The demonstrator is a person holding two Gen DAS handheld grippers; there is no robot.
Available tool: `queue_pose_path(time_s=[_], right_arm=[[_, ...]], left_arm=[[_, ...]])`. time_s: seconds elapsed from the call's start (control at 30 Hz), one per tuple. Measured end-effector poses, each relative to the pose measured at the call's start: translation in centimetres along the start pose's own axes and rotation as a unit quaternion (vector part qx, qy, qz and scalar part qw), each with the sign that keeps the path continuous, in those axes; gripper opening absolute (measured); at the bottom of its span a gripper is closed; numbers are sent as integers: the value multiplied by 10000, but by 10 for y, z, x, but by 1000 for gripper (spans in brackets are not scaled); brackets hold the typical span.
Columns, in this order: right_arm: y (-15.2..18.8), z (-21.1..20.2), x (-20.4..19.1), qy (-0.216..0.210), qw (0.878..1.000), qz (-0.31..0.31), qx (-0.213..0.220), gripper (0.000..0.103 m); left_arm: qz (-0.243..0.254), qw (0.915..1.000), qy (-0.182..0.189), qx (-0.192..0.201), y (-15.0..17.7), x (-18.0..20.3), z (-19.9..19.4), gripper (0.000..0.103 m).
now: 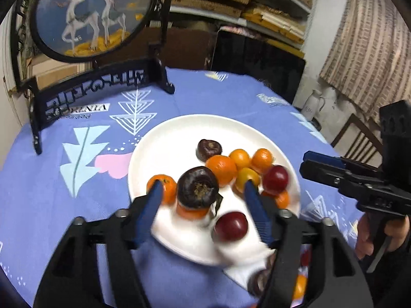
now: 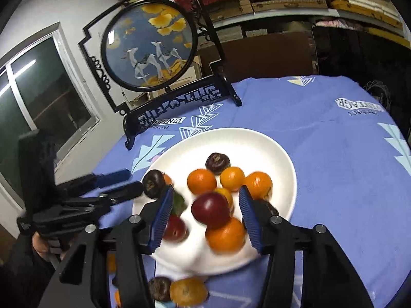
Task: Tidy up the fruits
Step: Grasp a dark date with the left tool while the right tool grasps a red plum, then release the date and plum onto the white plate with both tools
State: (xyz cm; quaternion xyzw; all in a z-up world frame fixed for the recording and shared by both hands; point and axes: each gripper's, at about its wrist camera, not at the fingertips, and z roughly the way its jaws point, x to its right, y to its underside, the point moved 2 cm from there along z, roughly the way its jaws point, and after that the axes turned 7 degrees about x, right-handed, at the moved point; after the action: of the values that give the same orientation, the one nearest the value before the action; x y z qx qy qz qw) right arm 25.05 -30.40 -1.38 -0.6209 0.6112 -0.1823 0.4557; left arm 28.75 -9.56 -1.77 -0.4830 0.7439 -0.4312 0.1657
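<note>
A white plate on the blue tablecloth holds several oranges, two red plums and dark purple mangosteens. My left gripper is open and empty, hovering over the plate's near edge with a mangosteen between its fingers in view. My right gripper is open and empty above the plum and oranges. The right gripper also shows in the left wrist view, to the right of the plate. The left gripper shows in the right wrist view.
A black-framed round deer picture stand stands at the table's far left. Loose fruits lie on the tablecloth near the plate's front. A chair stands at the right.
</note>
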Motion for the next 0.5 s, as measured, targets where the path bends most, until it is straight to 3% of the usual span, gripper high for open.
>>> queue_pose_path(time_s=[0.23, 0.5], right_arm=[[47, -58, -5, -12, 10000, -7, 58, 55], [96, -93, 6, 0, 9991, 418, -20, 57]], left_arm=[[495, 9988, -43, 22, 54, 6, -70, 74], [708, 9960, -331, -442, 116, -5, -79, 74]])
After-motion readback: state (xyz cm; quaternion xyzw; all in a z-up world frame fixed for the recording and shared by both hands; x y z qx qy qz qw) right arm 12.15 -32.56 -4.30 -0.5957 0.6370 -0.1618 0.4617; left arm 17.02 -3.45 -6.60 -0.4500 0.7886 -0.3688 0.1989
